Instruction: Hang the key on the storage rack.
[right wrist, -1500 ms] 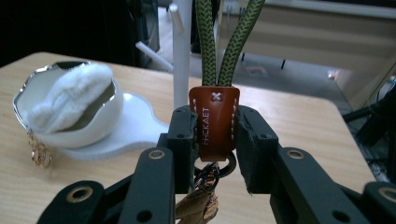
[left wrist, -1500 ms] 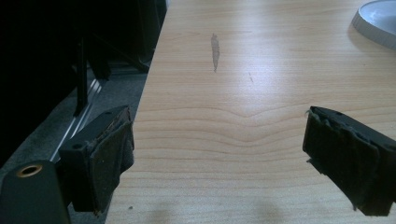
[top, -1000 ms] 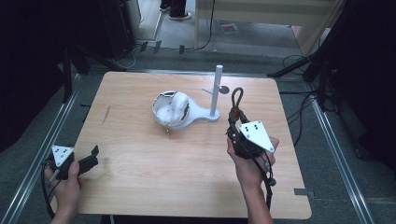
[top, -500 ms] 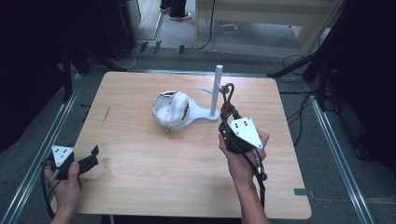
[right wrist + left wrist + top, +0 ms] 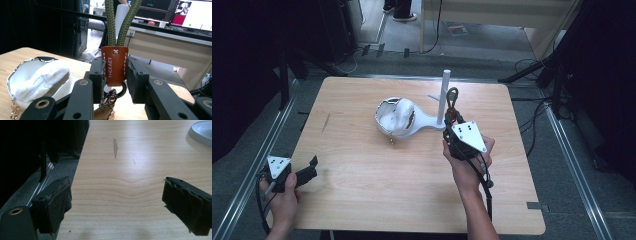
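- While the right gripper (image 5: 115,75) clamps the brown leather tab (image 5: 114,65) of a keychain (image 5: 452,102), its jaws stand nearly closed, pinching the tab flat from both sides.
- From the tab a loop of green braided cord (image 5: 121,22) rises straight up, and below it a dark metal ring and clasp (image 5: 113,95) hang between the jaws.
- Seen from the high view, the keychain sits just beside the white post (image 5: 444,97) of a stand (image 5: 426,121) near the middle of the table (image 5: 362,200), with the cord loop close to the post's upper part.
- A white fluffy purse (image 5: 396,116) with a gold chain rests on the stand's base, touching it.
- Judging by its build, the keychain is light; the cord is soft and will flop or swing, while the leather tab is stiff enough to take a firm pinch.
- That tab looks like the best place to hold, since the cord stays free and open above it for threading over the post or its small side peg (image 5: 433,97).
- Gripping the metal clasp would likely slip.
- The left gripper (image 5: 117,202) hovers at the table's near left edge, jaws wide apart and holding nothing.
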Motion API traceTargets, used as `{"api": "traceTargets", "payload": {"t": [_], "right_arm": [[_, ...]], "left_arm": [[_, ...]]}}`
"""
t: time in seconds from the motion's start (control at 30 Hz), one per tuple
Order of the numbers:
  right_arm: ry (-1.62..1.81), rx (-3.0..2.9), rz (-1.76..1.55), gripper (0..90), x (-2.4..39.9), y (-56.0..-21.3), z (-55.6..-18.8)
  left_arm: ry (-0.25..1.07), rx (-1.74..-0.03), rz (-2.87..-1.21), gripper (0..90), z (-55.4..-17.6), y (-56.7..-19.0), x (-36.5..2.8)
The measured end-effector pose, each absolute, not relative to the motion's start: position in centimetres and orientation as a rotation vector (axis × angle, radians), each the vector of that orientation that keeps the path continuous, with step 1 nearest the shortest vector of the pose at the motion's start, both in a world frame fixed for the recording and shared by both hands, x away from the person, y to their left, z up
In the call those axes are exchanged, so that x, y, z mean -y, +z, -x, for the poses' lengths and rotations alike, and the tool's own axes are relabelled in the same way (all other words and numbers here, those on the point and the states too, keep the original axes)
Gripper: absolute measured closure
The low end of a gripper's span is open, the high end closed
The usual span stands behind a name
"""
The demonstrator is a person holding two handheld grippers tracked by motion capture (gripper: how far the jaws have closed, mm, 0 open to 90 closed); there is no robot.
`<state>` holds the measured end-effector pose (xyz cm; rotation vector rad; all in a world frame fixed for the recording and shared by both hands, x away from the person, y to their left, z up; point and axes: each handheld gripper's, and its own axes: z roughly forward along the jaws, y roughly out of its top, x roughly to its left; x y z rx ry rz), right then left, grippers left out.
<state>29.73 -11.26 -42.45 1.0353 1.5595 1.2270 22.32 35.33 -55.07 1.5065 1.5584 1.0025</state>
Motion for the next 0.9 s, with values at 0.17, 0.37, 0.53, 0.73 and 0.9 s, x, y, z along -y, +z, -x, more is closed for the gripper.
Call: {"api": "traceTargets", "payload": {"t": [0.17,0.37,0.53,0.73,0.9], "right_arm": [[1.215,-1.571,-1.039,69.8,11.1,-42.9,-30.2],[1.203,-1.584,-1.047,69.8,10.8,-43.4,-30.8],[1.182,-1.598,-1.061,69.8,10.8,-43.9,-31.7],[1.164,-1.612,-1.074,69.8,10.7,-44.4,-32.4],[1.151,-1.618,-1.08,69.7,10.6,-44.8,-32.9]], "left_arm": [[1.002,-1.559,-1.505,9.5,-22.3,-55.1,-35.3],[1.002,-1.559,-1.504,9.5,-22.3,-55.1,-35.3],[1.001,-1.559,-1.507,9.5,-22.3,-55.1,-35.4],[0.999,-1.564,-1.514,9.5,-22.4,-55.1,-35.4],[0.997,-1.565,-1.513,9.5,-22.4,-55.1,-35.4]]}}
